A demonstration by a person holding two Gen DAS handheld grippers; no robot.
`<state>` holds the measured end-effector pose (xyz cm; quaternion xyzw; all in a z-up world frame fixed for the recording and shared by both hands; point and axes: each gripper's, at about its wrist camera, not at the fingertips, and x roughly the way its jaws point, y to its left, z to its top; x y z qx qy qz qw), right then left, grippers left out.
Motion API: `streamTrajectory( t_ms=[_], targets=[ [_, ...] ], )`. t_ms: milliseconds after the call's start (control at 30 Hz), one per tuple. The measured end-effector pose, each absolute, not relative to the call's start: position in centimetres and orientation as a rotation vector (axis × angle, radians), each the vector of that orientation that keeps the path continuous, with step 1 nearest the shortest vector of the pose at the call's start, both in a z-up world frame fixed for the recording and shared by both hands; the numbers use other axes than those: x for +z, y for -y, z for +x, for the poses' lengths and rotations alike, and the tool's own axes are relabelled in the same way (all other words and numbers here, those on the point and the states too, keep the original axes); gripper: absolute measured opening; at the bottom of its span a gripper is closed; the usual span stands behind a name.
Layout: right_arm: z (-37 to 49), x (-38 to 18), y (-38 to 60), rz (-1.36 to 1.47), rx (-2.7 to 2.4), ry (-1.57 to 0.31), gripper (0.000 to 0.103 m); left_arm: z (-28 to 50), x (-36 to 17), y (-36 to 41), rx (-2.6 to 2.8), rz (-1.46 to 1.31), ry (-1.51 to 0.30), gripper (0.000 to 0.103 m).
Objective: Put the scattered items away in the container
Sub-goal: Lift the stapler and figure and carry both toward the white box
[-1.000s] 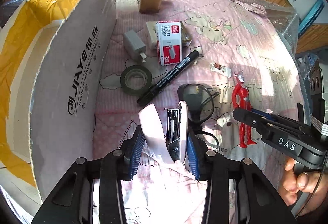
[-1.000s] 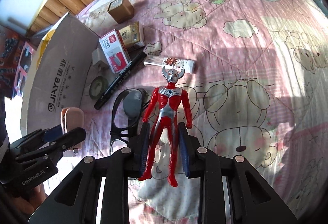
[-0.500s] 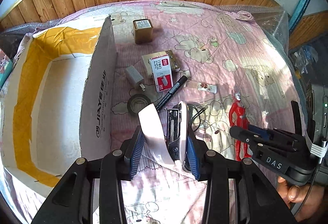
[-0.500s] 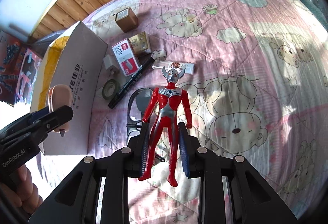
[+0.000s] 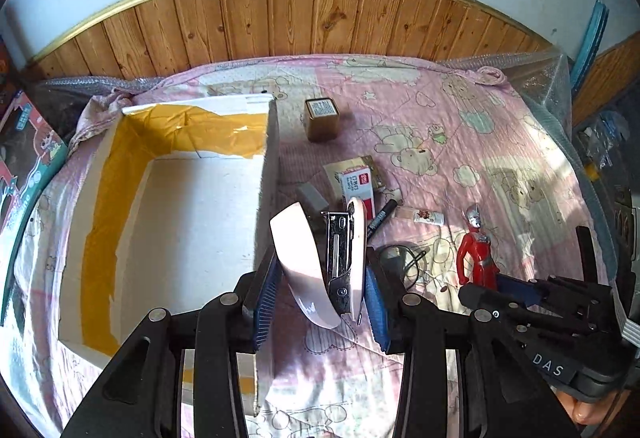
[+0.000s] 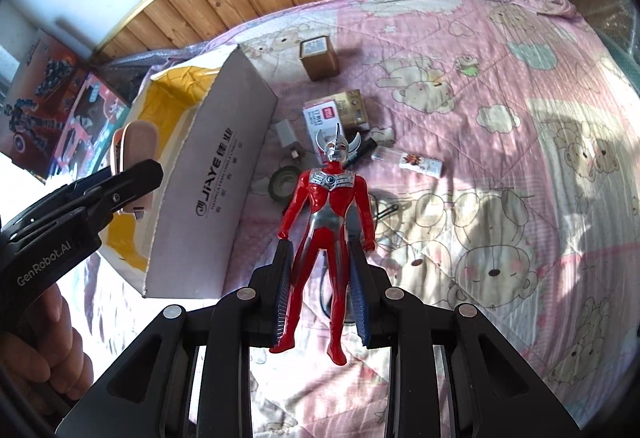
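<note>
Both claws have lifted: left claw (image 5: 318, 278) grips the stapler (image 5: 340, 258), right claw (image 6: 320, 290) the toy figure (image 6: 326, 222); the box (image 5: 180, 217) is left of them.

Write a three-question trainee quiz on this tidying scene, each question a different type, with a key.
1. True or false: the left gripper holds the red figure.
2. Multiple choice: the cardboard box interior looks A) full B) holding nothing visible C) lidded.
3. Fill in: the black marker lies on the pink ___.

Key: 1 false, it holds the pink stapler; the right gripper holds the figure. 2 B. 3 quilt.
</note>
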<state>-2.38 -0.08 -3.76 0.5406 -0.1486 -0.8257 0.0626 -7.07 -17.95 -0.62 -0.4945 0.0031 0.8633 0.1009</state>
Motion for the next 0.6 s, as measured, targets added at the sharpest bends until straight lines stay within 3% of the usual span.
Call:
streamTrajectory(
  t_ms=[600],
  targets=[
    [-4.7, -0.7, 9.2, 1.545, -2.388, 0.253, 0.028, -5.8, 2.7, 26.0, 2.705, -1.406, 0.161, 0.041]
  ],
)
